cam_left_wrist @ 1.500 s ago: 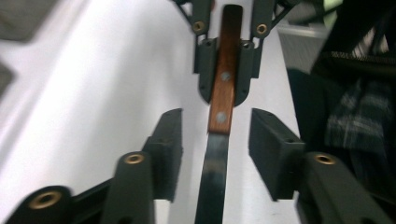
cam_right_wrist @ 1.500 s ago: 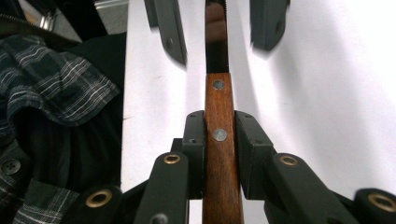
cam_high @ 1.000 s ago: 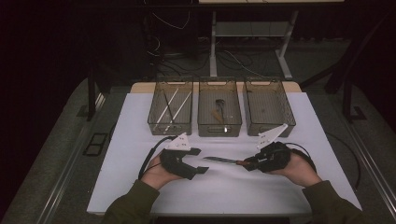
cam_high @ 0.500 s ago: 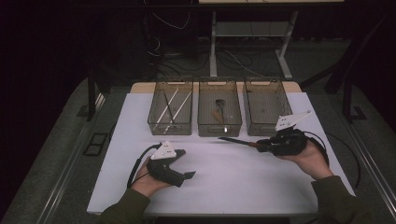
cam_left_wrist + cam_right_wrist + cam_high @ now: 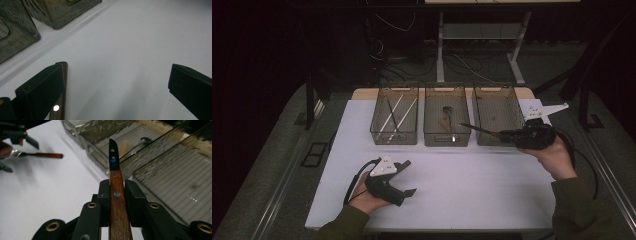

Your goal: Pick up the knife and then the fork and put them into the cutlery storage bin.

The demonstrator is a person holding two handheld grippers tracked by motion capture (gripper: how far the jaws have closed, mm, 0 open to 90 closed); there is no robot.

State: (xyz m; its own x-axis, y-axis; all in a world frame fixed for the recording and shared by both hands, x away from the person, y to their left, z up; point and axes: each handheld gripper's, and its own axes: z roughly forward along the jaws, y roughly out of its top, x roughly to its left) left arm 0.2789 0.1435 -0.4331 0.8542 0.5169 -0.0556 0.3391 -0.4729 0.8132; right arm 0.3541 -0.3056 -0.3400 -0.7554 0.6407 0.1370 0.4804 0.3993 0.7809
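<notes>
I work at a broad white-topped table (image 5: 492, 190) with a tan wooden edge showing along its far side. Around it lies grey speckled carpet floor (image 5: 272, 185), with a metal rail (image 5: 287, 200) running along my left. Beyond the far edge stands a pale metal-legged desk frame (image 5: 482, 35) with tangled black cables (image 5: 397, 65) beneath it. The room behind is dark.

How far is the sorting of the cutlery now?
Done: chopsticks lie in the left bin, a spoon in the middle bin. In hand: the right tongs grip a wooden-handled knife. Left: a wooden-handled utensil on the table beside the left tongs, which have just been opening.
</notes>
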